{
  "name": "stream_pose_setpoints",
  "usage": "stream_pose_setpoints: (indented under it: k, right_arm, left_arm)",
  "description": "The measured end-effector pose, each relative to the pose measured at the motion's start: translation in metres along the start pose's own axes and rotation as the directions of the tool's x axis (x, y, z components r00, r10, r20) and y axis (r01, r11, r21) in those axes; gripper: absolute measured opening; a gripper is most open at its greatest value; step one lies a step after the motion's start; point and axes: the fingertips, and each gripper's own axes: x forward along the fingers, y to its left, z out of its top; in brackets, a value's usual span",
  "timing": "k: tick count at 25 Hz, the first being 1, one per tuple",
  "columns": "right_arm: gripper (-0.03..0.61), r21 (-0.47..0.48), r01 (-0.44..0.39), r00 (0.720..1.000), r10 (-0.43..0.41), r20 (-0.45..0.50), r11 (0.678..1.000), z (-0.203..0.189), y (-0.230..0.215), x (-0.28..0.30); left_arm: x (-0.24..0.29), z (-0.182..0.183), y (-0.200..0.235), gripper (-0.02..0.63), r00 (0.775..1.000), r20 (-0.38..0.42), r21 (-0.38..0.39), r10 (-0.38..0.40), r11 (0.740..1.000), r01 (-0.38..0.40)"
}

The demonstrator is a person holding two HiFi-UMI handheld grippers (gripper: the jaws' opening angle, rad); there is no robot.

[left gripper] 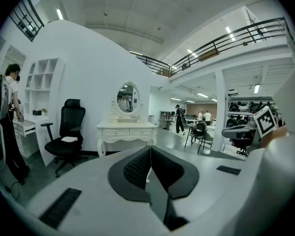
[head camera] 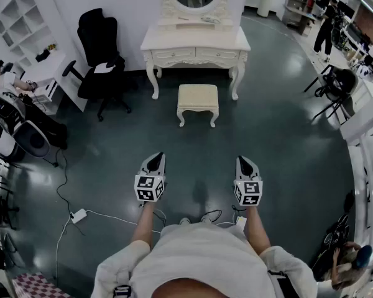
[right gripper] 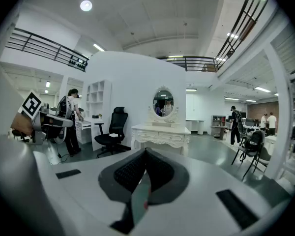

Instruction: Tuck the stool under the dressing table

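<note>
The stool [head camera: 198,100] stands on the floor [head camera: 112,166] just in front of the dressing table [head camera: 196,41], not under it. The left hand-held gripper [head camera: 155,160] and the right hand-held gripper [head camera: 244,162], well apart from the stool, have jaws pressed together with nothing between them.

Head view looks steeply down; both gripper views face the distant dressing table [head camera: 196,41].

The hand-held gripper [left gripper: 150,149] has jaws together; dressing table [left gripper: 127,130] stands ahead, stool apparently hidden behind them.
</note>
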Motion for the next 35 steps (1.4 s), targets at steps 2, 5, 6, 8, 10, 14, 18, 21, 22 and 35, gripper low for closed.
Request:
stream_pose_setpoints:
  k: [2,5,6,8,10,14,18,21,22,35]
  right_arm:
    - [0.0,0.0,0.0,1.0,0.0,0.0,1.0,0.0,0.0,0.001]
    - [0.0,-0.003,-0.004,1.0,0.004,0.002,1.0,0.0,0.0,0.002]
    - [0.0,-0.005,-0.005,1.0,0.005,0.003,1.0,0.0,0.0,0.002]
    - [0.0,-0.007,-0.005,1.0,0.005,0.003,1.0,-0.001,0.0,0.003]
    - [0.0,-0.009,-0.004,1.0,0.004,0.001,1.0,-0.002,0.0,0.002]
    - [0.0,-0.002,-0.017,1.0,0.017,0.004,1.0,-0.004,0.002,0.001]
    - [0.004,0.02,-0.05,0.999,0.05,0.022,0.999,-0.001,0.008,0.003]
    - [0.138,0.011,-0.07,0.997,0.07,0.025,0.997,0.001,0.013,0.004]
    - [0.172,0.007,-0.075,0.997,0.075,0.026,0.997,0.001,0.014,0.004]
    - [0.328,-0.029,-0.095,0.995,0.095,0.004,0.995,-0.011,0.013,-0.002]
  left_arm:
    - [-0.002,-0.001,-0.001,0.015,1.0,-0.001,0.0,0.001,1.0,-0.001]
    - [-0.002,-0.002,-0.001,0.015,1.0,-0.003,0.001,0.003,1.0,-0.003]
    - [-0.001,-0.002,-0.002,0.015,1.0,-0.003,0.001,0.004,1.0,-0.004]
    - [0.001,-0.003,-0.002,0.015,1.0,-0.005,0.001,0.003,1.0,-0.003]
    - [0.001,-0.005,-0.003,0.015,1.0,-0.006,0.0,0.002,1.0,-0.002]
    - [-0.001,-0.009,-0.003,0.015,1.0,-0.007,0.001,0.003,1.0,-0.003]
    - [-0.002,-0.007,-0.003,0.023,1.0,0.006,0.024,-0.011,1.0,0.011]
    - [-0.003,-0.006,-0.006,0.152,0.999,0.01,0.016,-0.036,0.999,0.036]
    - [-0.002,-0.006,-0.007,0.178,0.999,0.011,0.009,-0.047,0.999,0.047]
    - [-0.002,-0.017,-0.028,0.281,0.996,0.0,-0.025,-0.093,0.995,0.093]
